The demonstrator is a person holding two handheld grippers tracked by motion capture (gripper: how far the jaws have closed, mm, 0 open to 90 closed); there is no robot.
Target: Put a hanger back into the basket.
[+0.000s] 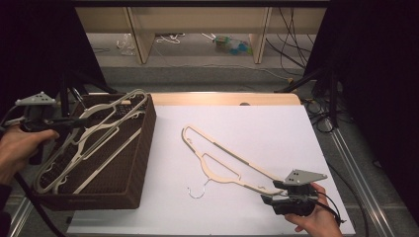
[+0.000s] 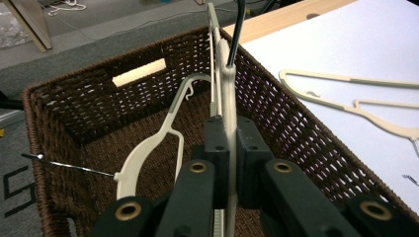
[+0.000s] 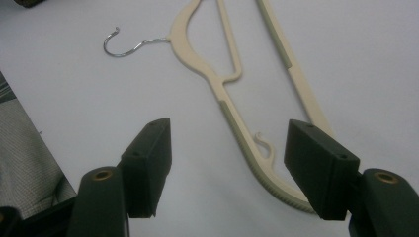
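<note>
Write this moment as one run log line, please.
left gripper: shut on hanger over basket | right gripper: open at second hanger on table

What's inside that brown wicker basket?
The wicker basket holds cream plastic hangers; the left gripper is shut on one hanger above it. The hangers and the near wall hide part of the basket's floor.

A white tabletop [image 1: 276,128] lies under the right tongs [image 1: 271,191]. Its pale wooden edge [image 1: 222,98] runs well beyond them. Far past the left tongs [image 1: 88,121], a grey floor [image 1: 197,74] carries a clear bag [image 1: 126,45], a blue-green bundle [image 1: 233,46], loose cables [image 1: 291,54] and wooden legs [image 1: 141,34].
</note>
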